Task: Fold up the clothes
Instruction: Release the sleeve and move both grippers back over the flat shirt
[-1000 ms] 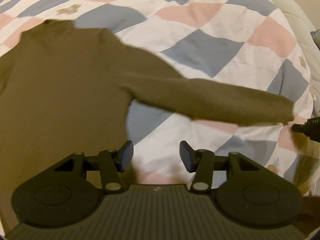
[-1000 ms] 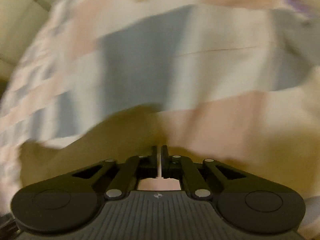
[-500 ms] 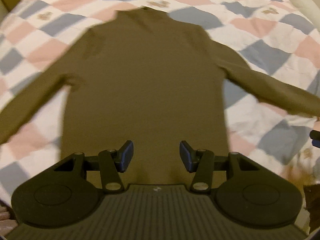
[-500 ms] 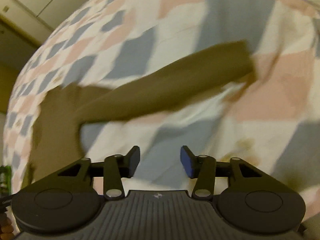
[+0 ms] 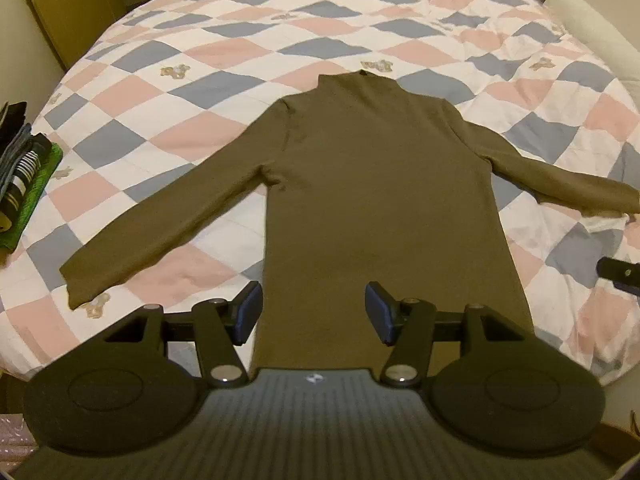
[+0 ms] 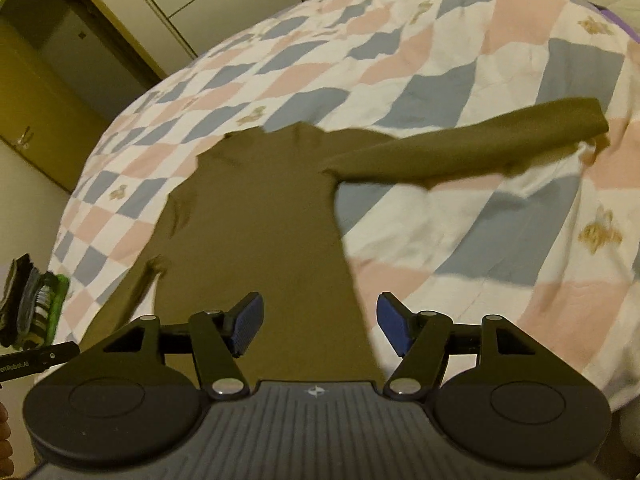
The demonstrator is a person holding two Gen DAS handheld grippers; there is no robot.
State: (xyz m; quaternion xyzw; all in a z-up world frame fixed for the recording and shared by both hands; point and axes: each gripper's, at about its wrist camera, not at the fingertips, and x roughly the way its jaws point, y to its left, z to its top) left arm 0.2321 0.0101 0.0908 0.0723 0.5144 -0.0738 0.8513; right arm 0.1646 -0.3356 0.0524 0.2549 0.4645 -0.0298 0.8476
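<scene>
An olive long-sleeved sweater [image 5: 376, 184] lies flat on the quilted bed, collar away from me, both sleeves spread out to the sides. It also shows in the right wrist view [image 6: 256, 224]. My left gripper [image 5: 314, 316] is open and empty above the sweater's hem. My right gripper [image 6: 320, 326] is open and empty above the hem's right edge. The right sleeve cuff [image 6: 580, 120] rests on a bunched bit of quilt. The hem itself is hidden behind the grippers.
A checked pink, blue and white quilt [image 5: 224, 92] covers the bed. A stack of folded clothes [image 5: 24, 176] sits at the bed's left edge, also in the right wrist view [image 6: 36, 304]. Wardrobe doors [image 6: 80, 60] stand behind. The right gripper's tip [image 5: 620, 274] shows at right.
My right gripper opened, letting go of the right sleeve cuff, and drew back toward the hem. My left gripper swung left and back, now centred on the sweater's body.
</scene>
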